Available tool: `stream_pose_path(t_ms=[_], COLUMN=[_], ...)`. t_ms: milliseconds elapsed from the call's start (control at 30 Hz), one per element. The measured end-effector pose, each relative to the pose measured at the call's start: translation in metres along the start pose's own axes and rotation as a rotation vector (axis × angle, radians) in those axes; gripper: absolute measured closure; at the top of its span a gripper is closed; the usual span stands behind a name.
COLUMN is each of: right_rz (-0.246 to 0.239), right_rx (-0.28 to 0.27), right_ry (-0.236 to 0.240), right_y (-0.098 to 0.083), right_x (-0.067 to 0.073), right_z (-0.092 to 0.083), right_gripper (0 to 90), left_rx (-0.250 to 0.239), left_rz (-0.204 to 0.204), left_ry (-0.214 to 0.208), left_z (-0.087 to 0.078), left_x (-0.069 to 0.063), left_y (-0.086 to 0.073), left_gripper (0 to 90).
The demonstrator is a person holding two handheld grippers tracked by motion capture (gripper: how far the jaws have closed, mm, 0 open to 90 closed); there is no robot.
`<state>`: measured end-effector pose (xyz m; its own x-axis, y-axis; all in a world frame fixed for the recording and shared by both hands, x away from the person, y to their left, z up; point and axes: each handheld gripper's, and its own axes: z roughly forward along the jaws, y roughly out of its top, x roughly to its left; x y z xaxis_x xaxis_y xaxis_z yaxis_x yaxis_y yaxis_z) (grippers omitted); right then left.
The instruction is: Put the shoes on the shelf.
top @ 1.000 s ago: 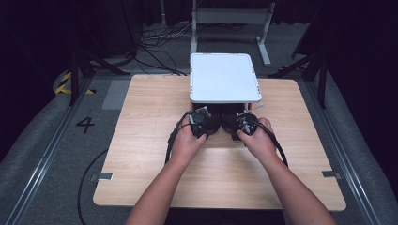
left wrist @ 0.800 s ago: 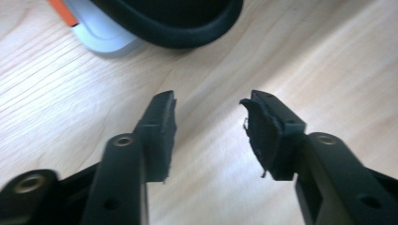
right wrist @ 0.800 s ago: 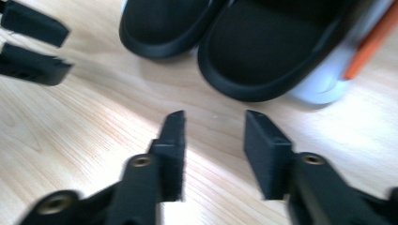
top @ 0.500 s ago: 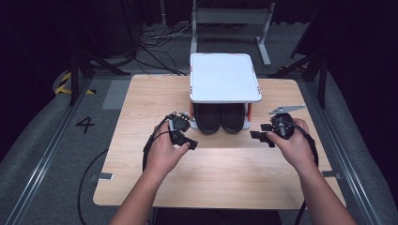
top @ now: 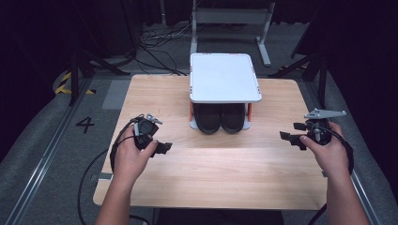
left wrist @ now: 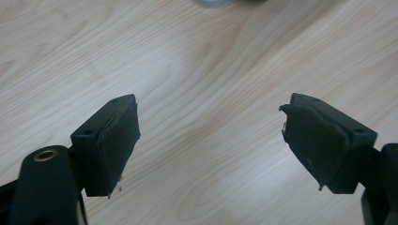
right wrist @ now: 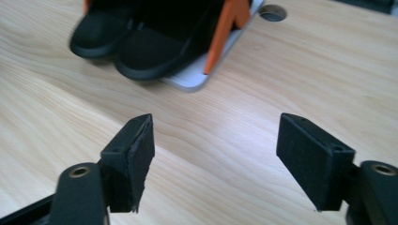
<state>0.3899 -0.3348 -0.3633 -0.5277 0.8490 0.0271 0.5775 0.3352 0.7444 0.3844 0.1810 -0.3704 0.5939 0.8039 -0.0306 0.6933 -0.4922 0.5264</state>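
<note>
On the wooden table (top: 220, 173), I take the white two-tier rack (top: 224, 77) at the far middle as my landmark. Under its top shelf, between the orange posts (right wrist: 230, 28), sits a pair of black shoes (top: 219, 119), side by side, toes pointing toward me; nothing holds them.

My left gripper (top: 157, 146) hangs over bare wood, well off the rack's left front corner. Its jaws have just been opening and now stand spread wide, with nothing between the pads (left wrist: 117, 145) but tabletop.

My right gripper (top: 292, 137) sits well off the rack's right front corner, aimed back toward the shoes. Its jaws have likewise just been opening and stand wide apart, empty, the shoes lying beyond the pads (right wrist: 141, 159) in its own view.
</note>
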Motion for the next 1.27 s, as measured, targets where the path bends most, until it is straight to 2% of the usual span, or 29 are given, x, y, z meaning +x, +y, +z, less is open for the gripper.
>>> stream_pose_path(t_ms=[33,67,133,167,200,233,300,333,367,500,600,667,700,733,800,833,867,967,1067,1133,1167,1267], right_rz=[0.0,-0.02,-0.05,-0.046,-0.046,-0.048,-0.098,-0.119,-0.129,-0.076,-0.081,-0.067,-0.058,-0.053,-0.049,-0.046,-0.045,-0.046,-0.003,0.015,0.022,0.061], right_rx=[0.0,-0.004,-0.006,0.036,0.036,0.043,0.06,0.07,0.076,0.05,0.048,0.04,0.043,0.05,0.059,0.058,0.06,0.052,0.04,0.063,0.073,0.055], right_ry=[0.0,-0.013,-0.056,-0.073,-0.073,-0.073,-0.107,-0.11,-0.104,-0.051,-0.042,-0.024,-0.016,-0.011,-0.015,-0.014,-0.016,-0.048,-0.089,-0.103,-0.115,-0.12], right_y=[0.0,-0.002,-0.007,-0.013,-0.013,-0.016,-0.022,-0.023,-0.026,-0.038,-0.048,-0.054,-0.057,-0.059,-0.065,-0.067,-0.069,-0.076,-0.083,-0.085,-0.086,-0.087], right_x=[0.0,-0.003,-0.01,-0.017,-0.017,-0.021,-0.032,-0.036,-0.04,-0.057,-0.065,-0.069,-0.071,-0.072,-0.074,-0.075,-0.076,-0.08,-0.084,-0.086,-0.087,-0.088], right_z=[0.0,0.0,0.001,0.003,0.003,0.004,0.007,0.007,0.008,0.013,0.023,0.03,0.034,0.037,0.044,0.047,0.05,0.058,0.068,0.073,0.075,0.078], right_gripper=[26.6,25.0,25.2,30.2,30.2,26.1,28.1,28.4,28.3,25.8,19.8,18.8,18.4,17.7,17.4,17.4,17.4,17.4,17.5,17.6,16.7,16.7], left_rx=[0.0,0.004,0.012,0.019,0.025,0.014,0.007,0.002,0.007,0.018,-0.015,0.016,0.026,0.03,0.039,0.042,0.035,0.037,0.008,-0.012,-0.014,-0.048], left_rz=[0.0,-0.005,-0.016,-0.014,-0.004,-0.018,-0.004,0.009,0.019,0.032,0.023,0.014,0.007,-0.019,-0.092,-0.125,-0.161,-0.229,-0.238,-0.25,-0.235,-0.242], left_ry=[0.0,0.02,0.034,0.052,0.063,0.082,0.115,0.136,0.151,0.134,0.12,0.121,0.118,0.109,0.083,0.087,0.099,0.179,0.201,0.193,0.194,0.169], left_z=[0.0,-0.001,-0.002,-0.002,-0.002,-0.001,-0.001,-0.001,0.001,0.009,0.016,0.021,0.024,0.028,0.035,0.038,0.041,0.05,0.055,0.055,0.054,0.054], left_x=[0.0,0.007,0.015,0.02,0.025,0.03,0.037,0.041,0.046,0.059,0.068,0.073,0.074,0.077,0.082,0.085,0.087,0.097,0.102,0.102,0.103,0.099], left_y=[0.0,-0.005,-0.01,-0.012,-0.014,-0.016,-0.02,-0.022,-0.025,-0.034,-0.041,-0.044,-0.046,-0.048,-0.054,-0.057,-0.06,-0.073,-0.082,-0.084,-0.083,-0.081], left_gripper=[18.8,18.8,18.6,18.7,18.7,19.2,22.1,22.5,22.3,22.7,22.7,22.7,22.6,22.6,21.4,19.8,19.0,18.7,17.8,17.2,17.5,17.4])
